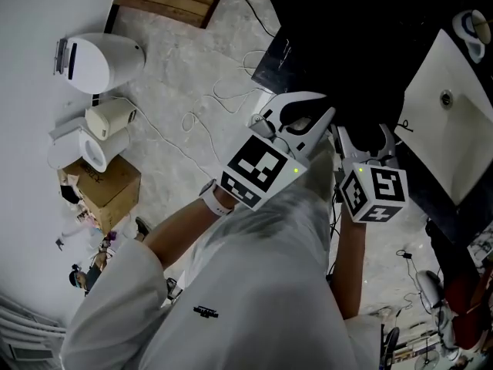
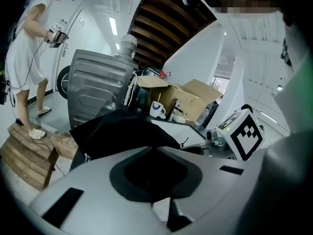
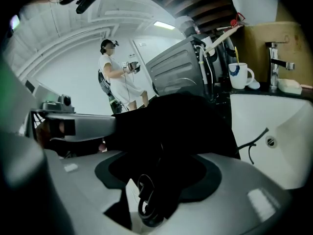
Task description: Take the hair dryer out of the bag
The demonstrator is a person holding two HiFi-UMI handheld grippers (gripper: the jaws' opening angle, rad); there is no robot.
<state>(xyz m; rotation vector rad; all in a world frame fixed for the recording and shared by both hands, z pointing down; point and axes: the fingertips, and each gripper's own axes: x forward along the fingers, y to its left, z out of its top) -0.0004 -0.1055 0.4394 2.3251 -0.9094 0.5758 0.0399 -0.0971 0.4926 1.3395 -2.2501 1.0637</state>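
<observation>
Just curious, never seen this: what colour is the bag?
Black; the bag shows best in the head view.

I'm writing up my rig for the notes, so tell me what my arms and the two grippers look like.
The left gripper and the right gripper have smooth white shells with black pads. Each carries a cube of black-and-white square markers with a small green light. You wear a white short-sleeved shirt and a white wristwatch on the left wrist.

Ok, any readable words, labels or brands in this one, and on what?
None can be read.
Cardboard box: dark print, too blurred to read.
Person's shirt: small dark logo, too small to read.
</observation>
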